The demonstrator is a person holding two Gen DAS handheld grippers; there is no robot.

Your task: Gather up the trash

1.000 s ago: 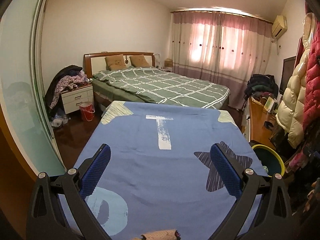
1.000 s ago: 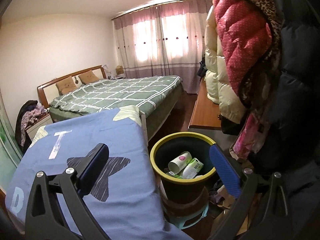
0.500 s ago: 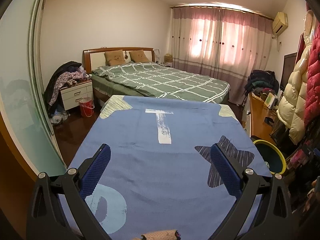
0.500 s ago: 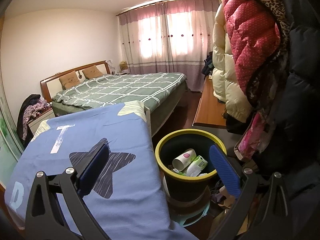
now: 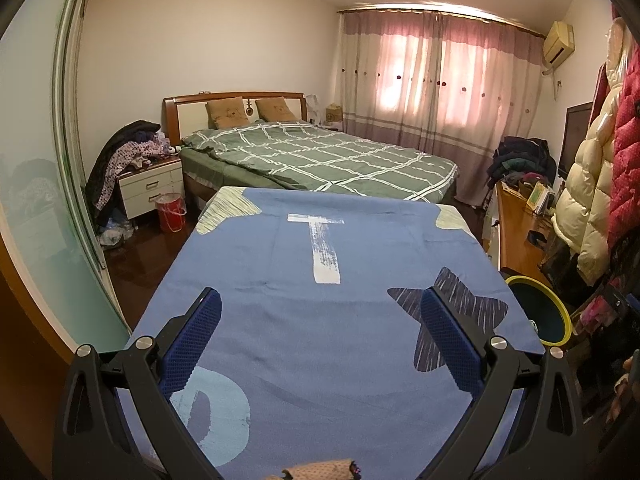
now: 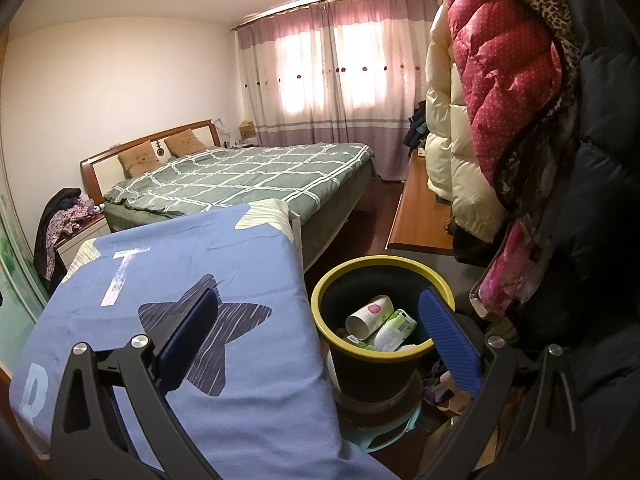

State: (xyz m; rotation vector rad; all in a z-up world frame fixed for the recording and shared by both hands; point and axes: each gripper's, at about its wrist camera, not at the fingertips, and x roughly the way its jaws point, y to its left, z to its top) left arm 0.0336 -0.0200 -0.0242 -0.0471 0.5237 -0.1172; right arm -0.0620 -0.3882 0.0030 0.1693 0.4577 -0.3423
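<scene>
White paper cup (image 6: 369,317) lying tilted in yellow-rimmed bin (image 6: 320,322), mouth toward lower left. Blue sheet (image 5: 320,320) bare; bed (image 5: 320,160) beyond. Left hand-held gripper (image 5: 320,344) and right hand-held gripper (image 6: 320,340) both released, empty.

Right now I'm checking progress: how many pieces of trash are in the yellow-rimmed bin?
3 visible: a white paper cup lying on top, a green-and-white packet beside it, and a smaller wrapper below. More may be hidden underneath.
</scene>
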